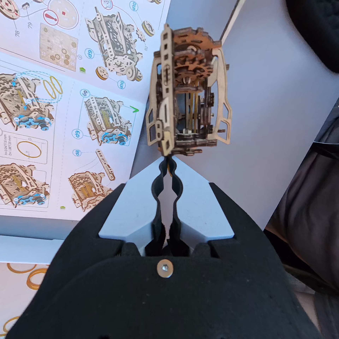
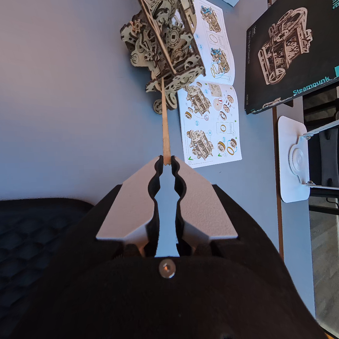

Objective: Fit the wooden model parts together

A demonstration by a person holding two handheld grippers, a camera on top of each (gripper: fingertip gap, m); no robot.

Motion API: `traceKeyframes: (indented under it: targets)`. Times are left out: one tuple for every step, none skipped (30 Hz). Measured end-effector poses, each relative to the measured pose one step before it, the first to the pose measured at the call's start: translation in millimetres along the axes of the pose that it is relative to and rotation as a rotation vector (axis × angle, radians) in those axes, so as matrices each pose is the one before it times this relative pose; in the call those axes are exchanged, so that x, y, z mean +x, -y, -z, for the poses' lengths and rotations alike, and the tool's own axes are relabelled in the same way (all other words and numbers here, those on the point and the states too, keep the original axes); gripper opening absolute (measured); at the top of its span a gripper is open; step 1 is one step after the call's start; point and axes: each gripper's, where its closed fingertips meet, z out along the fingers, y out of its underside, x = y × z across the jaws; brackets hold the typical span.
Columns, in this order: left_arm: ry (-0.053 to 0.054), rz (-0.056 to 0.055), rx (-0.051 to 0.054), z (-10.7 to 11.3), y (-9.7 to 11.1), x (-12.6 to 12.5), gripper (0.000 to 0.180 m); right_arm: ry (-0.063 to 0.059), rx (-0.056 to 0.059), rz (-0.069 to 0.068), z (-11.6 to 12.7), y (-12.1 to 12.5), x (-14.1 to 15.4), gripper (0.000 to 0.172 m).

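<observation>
Holding the largely built, gear-filled brown wooden model [image 1: 187,91] aloft by a thin edge in your closed left gripper [image 1: 167,159], you pinch a slim pale wooden stick [image 2: 166,128] in your right gripper [image 2: 167,159], unseated at its base.

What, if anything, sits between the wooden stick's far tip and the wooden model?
Nothing visible. The wooden stick, clamped in the right hand-held gripper, runs straight over bare table and its far tip already meets the wooden model. The instruction booklet lies off to one side.
</observation>
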Motion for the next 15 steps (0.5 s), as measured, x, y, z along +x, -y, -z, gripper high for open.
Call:
traceKeyframes:
  targets:
    - [-0.0008, -0.0023, 0.0005, -0.35, -0.74, 1.19, 0.0, -0.0069, 0.0007, -0.0002, -0.39, 0.05, 2.14, 0.007]
    - [-0.0006, -0.0018, 0.0008, -0.32, -0.58, 1.27, 0.0, -0.0038, 0.0, -0.0005, -0.25, -0.11, 1.59, 0.007]
    - [-0.0004, -0.0022, 0.0021, -0.3, -0.27, 1.06, 0.0, -0.0005, 0.0036, -0.0017, -0.2, 0.26, 1.17, 0.007]
    - [-0.0039, -0.0024, 0.0021, -0.21, -0.24, 1.56, 0.0, 0.0004, 0.0042, -0.0033, -0.16, 0.25, 0.72, 0.007]
    - [-0.0078, -0.0013, 0.0032, -0.5, -0.02, 2.08, 0.0, 0.0002, 0.0018, -0.0021, -0.13, -0.18, 0.51, 0.007]
    - [-0.0085, 0.0004, 0.0037, -0.7, 0.24, 1.92, 0.0, -0.0027, -0.0024, 0.0005, -0.16, -1.05, 0.63, 0.007]
    - [-0.0055, 0.0008, 0.0014, -0.9, 0.03, 1.41, 0.0, -0.0031, -0.0037, 0.0016, -0.2, -1.33, 0.45, 0.007]
    - [-0.0063, -0.0004, 0.004, -0.9, 0.46, 1.5, 0.0, -0.0048, -0.001, 0.002, -0.22, -0.96, 0.68, 0.007]
    - [-0.0102, -0.0003, 0.0044, -0.81, 0.42, 2.13, 0.0, -0.0014, 0.0, -0.0002, -0.2, -0.98, 0.28, 0.007]
    - [-0.0101, 0.0003, 0.0007, -0.97, -0.2, 2.15, 0.0, -0.002, -0.0003, -0.0022, -0.26, -1.07, 0.39, 0.007]
    - [-0.0064, 0.0003, -0.002, -1.07, -0.72, 1.61, 0.0, -0.0084, 0.0023, 0.0002, -0.02, -0.81, 1.19, 0.007]
    - [-0.0025, 0.0004, -0.0056, -0.97, -1.41, 1.05, 0.0, -0.005, 0.004, 0.0006, 0.1, -0.66, 0.49, 0.007]
    - [-0.0005, 0.0012, -0.0075, -0.64, -2.14, 0.76, 0.0, 0.0032, 0.0013, -0.0042, 0.13, -1.24, -0.55, 0.007]
    - [0.0016, 0.0019, -0.0031, -0.03, -2.03, 0.32, 0.0, -0.0002, -0.001, -0.0041, 0.32, -1.8, -0.24, 0.007]
    - [0.0014, 0.0039, 0.0002, 0.82, -2.3, 0.1, 0.0, -0.0031, 0.0009, -0.0001, 0.48, -1.75, -0.15, 0.007]
